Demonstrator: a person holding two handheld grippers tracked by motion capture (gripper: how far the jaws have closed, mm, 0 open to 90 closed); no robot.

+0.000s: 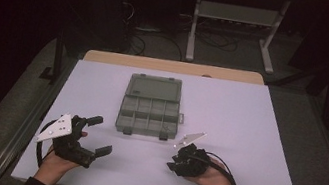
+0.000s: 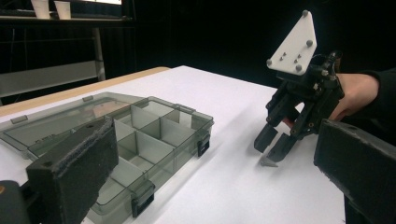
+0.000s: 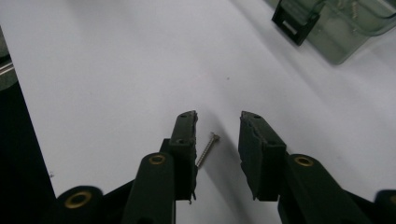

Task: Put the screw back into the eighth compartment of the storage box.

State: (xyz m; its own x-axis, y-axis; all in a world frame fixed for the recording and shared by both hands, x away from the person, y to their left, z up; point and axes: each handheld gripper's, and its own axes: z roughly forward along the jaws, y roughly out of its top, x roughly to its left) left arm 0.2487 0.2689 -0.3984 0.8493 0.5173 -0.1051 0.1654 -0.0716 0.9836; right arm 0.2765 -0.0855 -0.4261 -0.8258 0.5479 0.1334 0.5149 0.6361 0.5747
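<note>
A grey translucent compartment box (image 1: 150,105) lies open in the middle of the white table, lid folded back; it also shows in the left gripper view (image 2: 116,140) and its corner in the right gripper view (image 3: 336,28). A small silver screw (image 3: 208,148) lies on the table between the jaws of my right gripper (image 3: 218,122), close to the left jaw. That gripper (image 1: 171,164) is open and points down at the table right of the box, as the left gripper view (image 2: 270,144) shows. My left gripper (image 1: 99,135) is open wide near the table's front left, holding nothing.
The white table (image 1: 230,113) has a wooden strip along its far edge. Table legs and cables (image 1: 197,37) stand on the dark floor beyond. A metal rail (image 1: 18,134) runs along the table's left side.
</note>
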